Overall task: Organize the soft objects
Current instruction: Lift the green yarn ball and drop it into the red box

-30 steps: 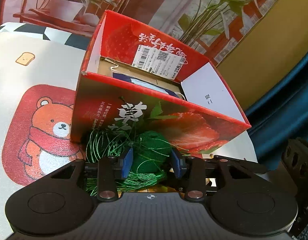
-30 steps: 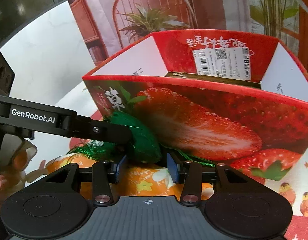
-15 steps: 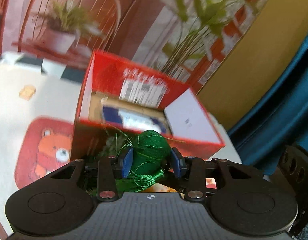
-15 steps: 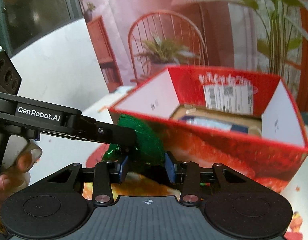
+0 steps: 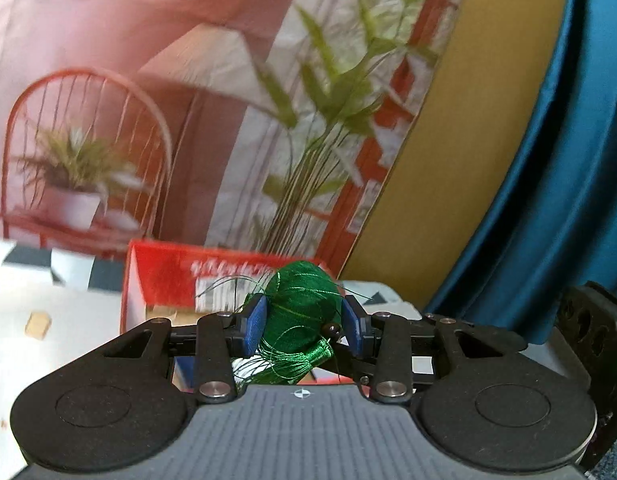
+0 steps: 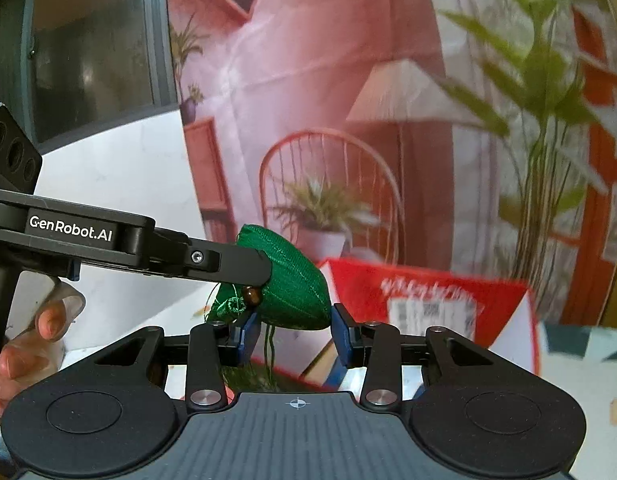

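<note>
Left gripper point(image 5: 303, 325) clamped on a green pouch point(image 5: 304, 312), blue pads point(image 5: 255, 322) pressing both sides. Loose green threads trail from the pouch below the jaws; a dark bead point(image 5: 333, 329) sits by the right pad. Right gripper point(image 6: 295, 332) also closed on the pouch point(image 6: 294, 292), its pads at the lower flanks; the left gripper point(image 6: 244, 270) enters from the left of this view and grips the top of the same pouch. A brown bead point(image 6: 250, 295) and knotted cord show at the pouch's near end. Pouch is held in the air between both grippers, above and in front of the red box point(image 6: 428, 292). Box is open at the top, white label point(image 6: 432, 312) inside its far wall. Fingers point(image 6: 32, 336) on the left handle at the frame edge. Printed backdrop point(image 5: 148, 100) behind, blurred
</note>
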A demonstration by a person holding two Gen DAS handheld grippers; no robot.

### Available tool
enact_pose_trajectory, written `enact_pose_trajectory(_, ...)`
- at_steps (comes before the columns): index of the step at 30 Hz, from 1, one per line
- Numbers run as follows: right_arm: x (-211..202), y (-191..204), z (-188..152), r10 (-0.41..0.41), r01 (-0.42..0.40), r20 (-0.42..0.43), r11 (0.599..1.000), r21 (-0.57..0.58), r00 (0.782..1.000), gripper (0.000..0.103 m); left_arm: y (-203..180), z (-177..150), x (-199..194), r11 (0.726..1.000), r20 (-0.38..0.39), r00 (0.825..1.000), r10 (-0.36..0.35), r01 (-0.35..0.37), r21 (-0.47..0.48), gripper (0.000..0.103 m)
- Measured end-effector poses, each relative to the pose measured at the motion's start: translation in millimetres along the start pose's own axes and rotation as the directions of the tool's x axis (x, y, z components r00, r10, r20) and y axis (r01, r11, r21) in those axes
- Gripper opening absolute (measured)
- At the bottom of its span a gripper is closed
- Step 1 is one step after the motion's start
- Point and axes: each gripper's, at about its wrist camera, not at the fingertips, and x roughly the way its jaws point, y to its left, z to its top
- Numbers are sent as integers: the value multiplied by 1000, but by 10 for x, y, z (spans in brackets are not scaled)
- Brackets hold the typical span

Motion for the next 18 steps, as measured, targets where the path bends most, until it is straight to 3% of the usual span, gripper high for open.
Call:
enact_pose_trajectory(7,-130,-140,263,-91,96,109,994,-47,990,38,-212,250,254,994,57,996,-62,57,93,43)
enact_pose_trajectory(12,-102,-384,238,-192,197,97,979,-45,977,39,-196,228,766,990,-59,991,-121,125,72,44)
enact_pose_trajectory(18,36,-702,-56,-256,255,-5,967,-8,967,38,-218,35,1294,988,-190,974,-121,137,75,44)
